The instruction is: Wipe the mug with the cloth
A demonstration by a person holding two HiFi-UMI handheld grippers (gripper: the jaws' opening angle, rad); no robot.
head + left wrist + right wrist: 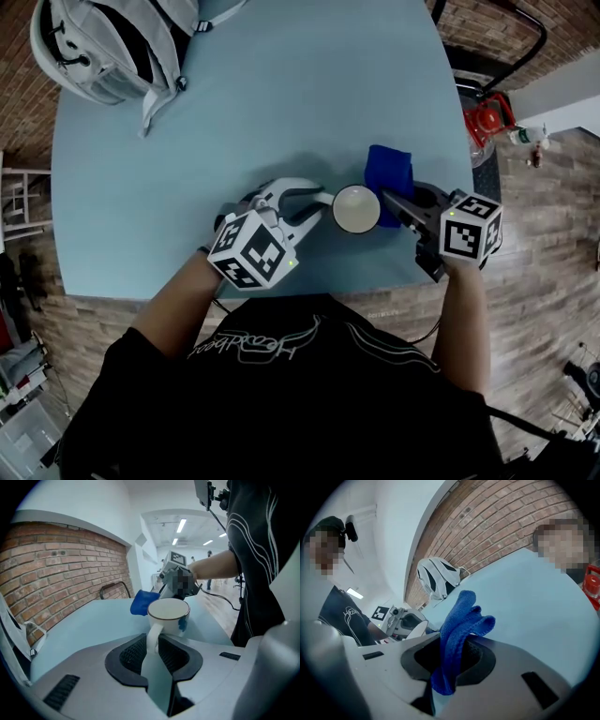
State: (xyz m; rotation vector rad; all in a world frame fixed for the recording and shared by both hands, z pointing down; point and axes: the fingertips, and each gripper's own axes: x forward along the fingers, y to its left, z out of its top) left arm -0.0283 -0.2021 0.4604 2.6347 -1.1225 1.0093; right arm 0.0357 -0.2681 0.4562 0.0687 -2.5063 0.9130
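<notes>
A white mug (356, 208) stands upright on the light blue table (281, 103), near its front edge. My left gripper (314, 201) is shut on the mug's handle (153, 637) from the left; the left gripper view looks straight at the mug (168, 616) with the handle between the pads. My right gripper (398, 208) is shut on a folded blue cloth (389, 180), which lies against the mug's right side. The right gripper view has the cloth (457, 637) bunched between the jaws and the mug's rim (418, 629) just left of it.
A grey and white backpack (112, 42) lies at the table's far left corner. Brick flooring surrounds the table, with a red object (487, 117) and a black frame (506, 47) off its right edge.
</notes>
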